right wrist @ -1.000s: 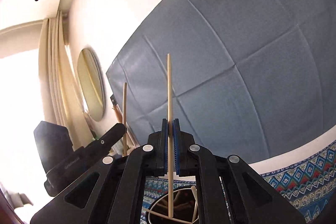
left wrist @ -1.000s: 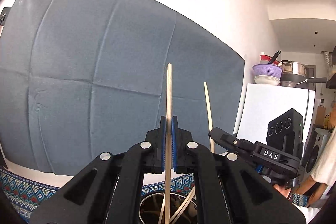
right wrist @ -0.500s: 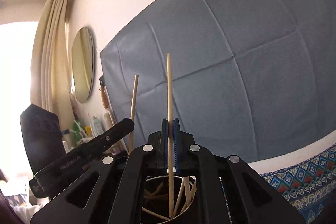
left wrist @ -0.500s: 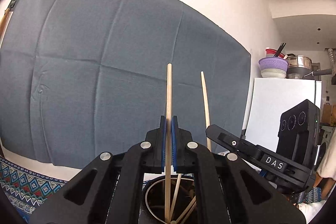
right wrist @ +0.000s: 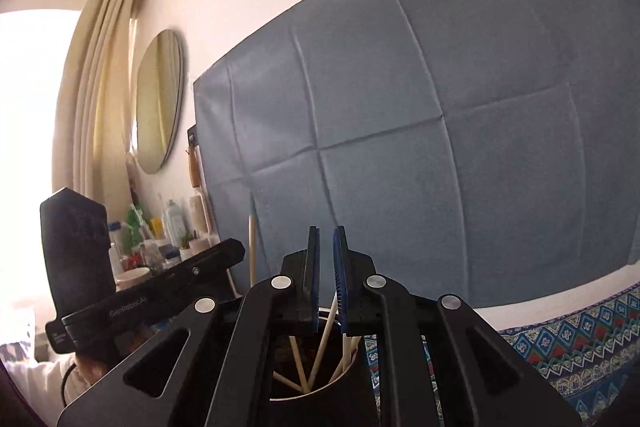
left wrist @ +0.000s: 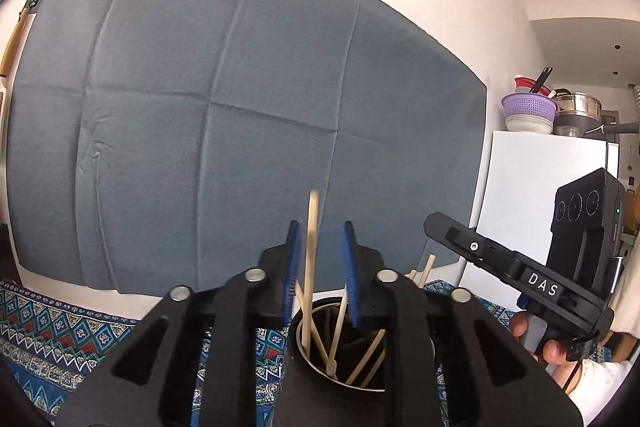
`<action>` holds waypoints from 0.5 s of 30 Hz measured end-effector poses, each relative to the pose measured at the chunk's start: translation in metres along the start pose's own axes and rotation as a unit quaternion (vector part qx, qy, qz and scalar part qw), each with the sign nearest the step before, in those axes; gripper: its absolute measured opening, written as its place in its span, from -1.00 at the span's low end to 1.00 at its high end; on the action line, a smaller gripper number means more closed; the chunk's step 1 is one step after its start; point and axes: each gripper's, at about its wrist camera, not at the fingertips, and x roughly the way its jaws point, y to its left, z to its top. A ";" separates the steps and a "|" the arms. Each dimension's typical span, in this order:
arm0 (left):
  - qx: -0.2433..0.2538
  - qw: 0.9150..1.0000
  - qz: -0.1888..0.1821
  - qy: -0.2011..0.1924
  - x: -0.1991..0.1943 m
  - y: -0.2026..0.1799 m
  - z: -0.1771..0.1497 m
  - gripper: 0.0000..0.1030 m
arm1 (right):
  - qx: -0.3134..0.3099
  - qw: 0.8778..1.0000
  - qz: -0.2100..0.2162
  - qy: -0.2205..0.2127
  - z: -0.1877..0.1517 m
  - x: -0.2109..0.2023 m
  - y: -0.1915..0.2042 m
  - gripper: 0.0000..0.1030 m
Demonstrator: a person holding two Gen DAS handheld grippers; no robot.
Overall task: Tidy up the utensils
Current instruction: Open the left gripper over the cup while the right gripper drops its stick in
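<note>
Over the metal cup point(left wrist: 362, 385): both grippers just let go. Left gripper point(left wrist: 320, 267) spread wide, its chopstick point(left wrist: 310, 267) blurred, dropping between the pads into the cup. Right gripper point(right wrist: 325, 267) slightly parted, holding nothing; its stick now sits with the others in the cup point(right wrist: 308, 393). Both deposits look done

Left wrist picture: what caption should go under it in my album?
Open left claw above a metal cup, one chopstick loose between its blue pads, more sticks already inside.
</note>
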 end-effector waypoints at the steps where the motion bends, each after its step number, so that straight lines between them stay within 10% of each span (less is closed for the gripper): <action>1: -0.003 1.000 0.005 -0.002 -0.003 0.000 0.001 -0.27 | 0.000 1.000 0.000 -0.002 0.002 -0.003 0.001 -0.82; 15: 0.020 0.999 0.033 0.026 -0.037 -0.015 0.019 0.86 | -0.009 0.999 -0.049 0.001 0.031 -0.042 0.021 0.50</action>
